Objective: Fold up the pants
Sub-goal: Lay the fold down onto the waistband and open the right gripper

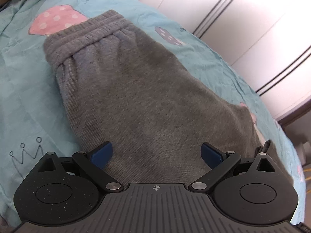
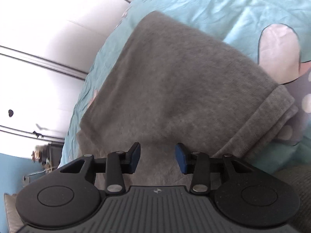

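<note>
Both grippers (image 1: 156,156) (image 2: 157,158): black linkages, silver pivot screws, blue-padded jaws, ribbed grey bases.

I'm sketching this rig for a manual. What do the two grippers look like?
Both match: the left gripper and right gripper have matte black linkage arms with silver pivot pins, blue finger pads, round black side housings and a ribbed grey base bearing a small crosshair mark.

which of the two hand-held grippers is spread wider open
The left hand-held gripper: its blue pads stand far apart over the grey fleece pants. The right hand-held gripper is open too, but with a clearly narrower gap.
</note>
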`<state>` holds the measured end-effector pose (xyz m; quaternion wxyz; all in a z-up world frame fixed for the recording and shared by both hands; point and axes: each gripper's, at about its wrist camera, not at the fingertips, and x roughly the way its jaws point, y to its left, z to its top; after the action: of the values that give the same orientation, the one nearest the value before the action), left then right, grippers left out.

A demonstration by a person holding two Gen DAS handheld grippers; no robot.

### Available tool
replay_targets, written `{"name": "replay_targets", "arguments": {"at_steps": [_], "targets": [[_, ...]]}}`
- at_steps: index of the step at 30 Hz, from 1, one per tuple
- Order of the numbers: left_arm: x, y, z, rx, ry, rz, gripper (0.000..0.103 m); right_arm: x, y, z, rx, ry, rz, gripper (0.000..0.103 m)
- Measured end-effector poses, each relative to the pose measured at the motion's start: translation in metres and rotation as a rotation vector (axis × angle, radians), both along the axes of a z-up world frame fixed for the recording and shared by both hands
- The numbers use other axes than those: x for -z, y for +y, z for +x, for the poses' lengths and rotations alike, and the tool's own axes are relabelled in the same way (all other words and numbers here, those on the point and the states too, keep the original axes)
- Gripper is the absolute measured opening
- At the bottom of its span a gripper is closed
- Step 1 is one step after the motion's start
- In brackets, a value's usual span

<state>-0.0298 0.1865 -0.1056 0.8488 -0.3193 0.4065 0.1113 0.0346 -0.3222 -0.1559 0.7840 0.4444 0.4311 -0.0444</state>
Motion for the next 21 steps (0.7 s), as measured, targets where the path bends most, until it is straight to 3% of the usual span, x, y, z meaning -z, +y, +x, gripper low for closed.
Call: {"name": "replay_targets", "arguments": {"at_steps": [2, 4, 5, 8, 11, 15, 21], "targets": [[-0.006, 0.01, -0.007, -0.033, -0.038, -0.036, 0.1, -0.006, 0.009, 0.005, -0.041, -0.032, -0.08, 0.05], [-0.011, 0.025, -0.013, -0.07, -0.066, -0.075, 0.1, -0.015, 0.024, 0.008, -0.093, -0.11, -0.147, 0.08], [-0.013, 0.034, -0.016, -0.093, -0.076, -0.093, 0.1, -0.017, 0.029, 0.011, -0.124, -0.142, -0.168, 0.083], [-0.016, 0.064, -0.026, -0.131, -0.109, -0.194, 0.1, -0.017, 0.043, 0.019, -0.208, -0.191, -0.167, 0.087], [-0.011, 0.097, -0.04, -0.203, -0.15, -0.332, 0.1, -0.016, 0.041, 0.019, -0.246, -0.174, -0.141, 0.094], [0.004, 0.131, -0.05, -0.314, -0.12, -0.427, 0.1, -0.016, 0.041, 0.017, -0.26, -0.174, -0.141, 0.097], [0.026, 0.144, -0.044, -0.285, -0.131, -0.559, 0.1, -0.011, 0.046, 0.013, -0.277, -0.163, -0.162, 0.097]]}}
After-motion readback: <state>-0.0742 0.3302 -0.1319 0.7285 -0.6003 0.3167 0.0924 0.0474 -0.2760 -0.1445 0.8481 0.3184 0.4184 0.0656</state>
